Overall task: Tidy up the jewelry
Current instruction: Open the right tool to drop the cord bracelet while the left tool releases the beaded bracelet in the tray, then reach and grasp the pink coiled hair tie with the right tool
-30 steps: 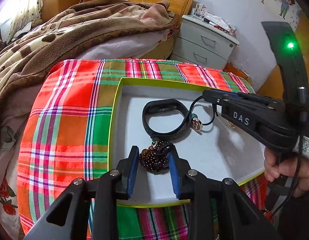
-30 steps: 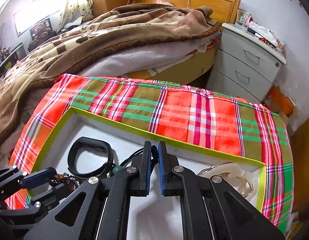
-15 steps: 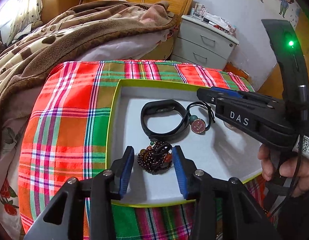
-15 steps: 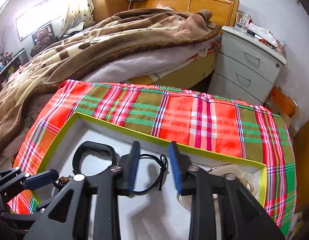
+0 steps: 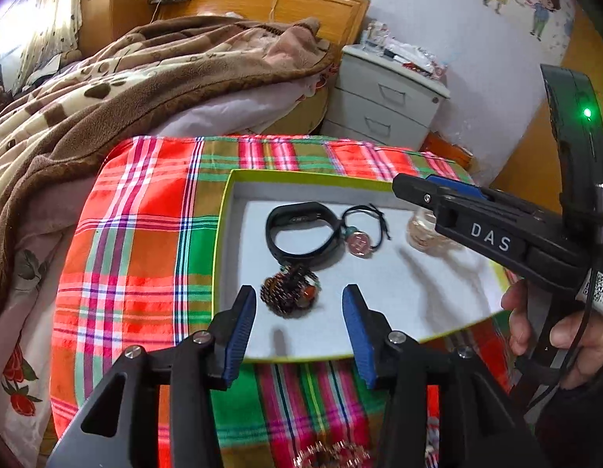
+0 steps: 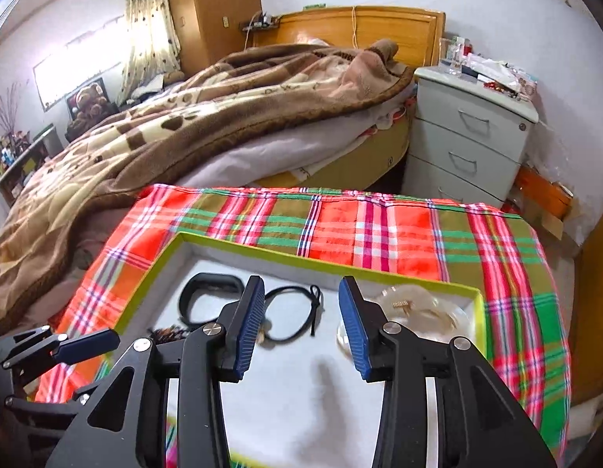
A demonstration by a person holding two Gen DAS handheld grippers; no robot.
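Note:
A shallow white tray with a yellow-green rim (image 5: pixel 222 210) (image 6: pixel 153 269) lies on a plaid cloth. In it are a black wristband (image 5: pixel 299 234) (image 6: pixel 208 296), a black cord necklace with a round pendant (image 5: pixel 360 242) (image 6: pixel 297 312), a dark beaded bracelet (image 5: pixel 289 291) (image 6: pixel 167 332) and a clear bag of gold jewelry (image 5: pixel 420 230) (image 6: pixel 418 312). My left gripper (image 5: pixel 299 325) is open and empty, just in front of the beaded bracelet. My right gripper (image 6: pixel 301 323) is open and empty above the cord necklace; it also shows in the left wrist view (image 5: pixel 438 191).
The plaid cloth (image 5: pixel 145 234) (image 6: pixel 379 230) covers a small table. A bed with a brown blanket (image 6: pixel 184 124) lies behind and left. A white nightstand (image 6: pixel 469 144) stands at the back right. More jewelry (image 5: pixel 332 454) lies at the cloth's near edge.
The left gripper let go of the beaded bracelet, opened wide and drew back. The right gripper opened, released the cord necklace and rose.

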